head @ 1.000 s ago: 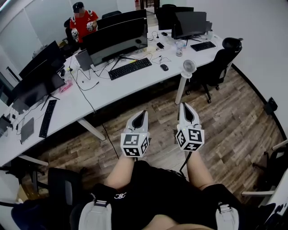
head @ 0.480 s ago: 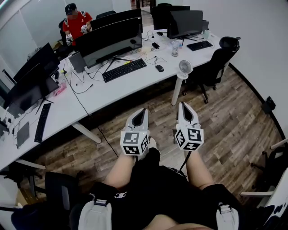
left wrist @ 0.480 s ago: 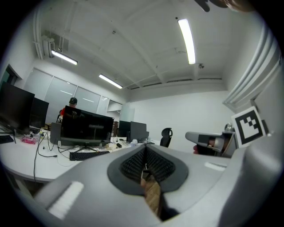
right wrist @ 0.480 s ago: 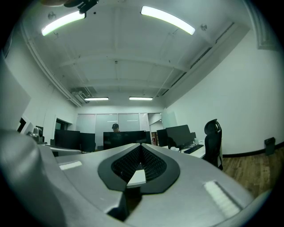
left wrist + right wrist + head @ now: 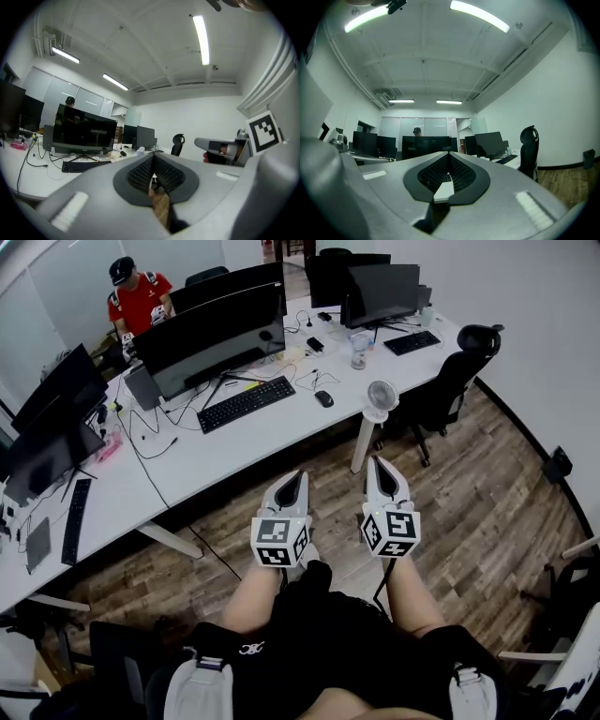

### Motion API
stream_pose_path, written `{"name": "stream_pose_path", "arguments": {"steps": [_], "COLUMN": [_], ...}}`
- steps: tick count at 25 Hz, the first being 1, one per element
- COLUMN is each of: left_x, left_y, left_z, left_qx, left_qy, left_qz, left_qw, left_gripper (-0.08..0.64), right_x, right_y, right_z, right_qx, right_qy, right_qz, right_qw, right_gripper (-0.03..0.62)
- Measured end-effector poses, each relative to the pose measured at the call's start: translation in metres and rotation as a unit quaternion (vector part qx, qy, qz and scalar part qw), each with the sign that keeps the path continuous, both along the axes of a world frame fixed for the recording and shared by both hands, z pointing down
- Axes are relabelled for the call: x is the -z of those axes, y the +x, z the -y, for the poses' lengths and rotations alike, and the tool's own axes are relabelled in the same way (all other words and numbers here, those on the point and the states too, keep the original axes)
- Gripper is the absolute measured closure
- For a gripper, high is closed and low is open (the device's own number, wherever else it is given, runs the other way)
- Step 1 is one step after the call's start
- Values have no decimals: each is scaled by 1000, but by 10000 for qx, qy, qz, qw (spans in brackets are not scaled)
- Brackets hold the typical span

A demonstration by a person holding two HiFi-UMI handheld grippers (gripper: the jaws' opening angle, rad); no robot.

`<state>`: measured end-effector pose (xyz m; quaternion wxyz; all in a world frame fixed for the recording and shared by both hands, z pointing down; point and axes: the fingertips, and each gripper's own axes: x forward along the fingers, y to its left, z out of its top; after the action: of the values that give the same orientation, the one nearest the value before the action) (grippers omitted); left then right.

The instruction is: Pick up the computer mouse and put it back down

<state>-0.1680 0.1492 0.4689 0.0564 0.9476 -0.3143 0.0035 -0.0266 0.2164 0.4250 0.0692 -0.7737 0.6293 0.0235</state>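
Note:
A dark computer mouse (image 5: 323, 398) lies on the white desk (image 5: 234, 442), just right of a black keyboard (image 5: 246, 402). Both grippers are held out over the wooden floor, well short of the desk and far from the mouse. My left gripper (image 5: 299, 473) points at the desk edge; its jaws meet at the tip with nothing between them (image 5: 153, 156). Beside it my right gripper (image 5: 379, 460) is also shut and empty (image 5: 449, 154). The person's forearms and dark clothing fill the bottom of the head view.
A curved black monitor (image 5: 211, 329) stands behind the keyboard, with more monitors to the left and back. A small white fan (image 5: 378, 397) sits at the desk's near edge. A black office chair (image 5: 450, 381) stands to the right. A person in red (image 5: 136, 298) sits at the far side.
The desk, mouse and monitors have slid down and left in the head view, so they lie closer. Both grippers keep their places in the view and stay shut.

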Motion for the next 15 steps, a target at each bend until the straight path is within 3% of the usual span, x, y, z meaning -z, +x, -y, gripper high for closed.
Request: {"name": "stream_pose_path", "arguments": {"steps": [15], "left_x": [7], "left_y": [71], "left_z": [193], "left_qx": [139], "left_qy": [-118], "left_qz": [-17], "left_qw": [9998], "left_gripper": [508], "right_x": [8], "right_y": [66], "right_z": [196], "right_qx": [250], "right_qy": [-134], "right_qz": [-121], "right_qw": [9995], "right_gripper": [588]}}
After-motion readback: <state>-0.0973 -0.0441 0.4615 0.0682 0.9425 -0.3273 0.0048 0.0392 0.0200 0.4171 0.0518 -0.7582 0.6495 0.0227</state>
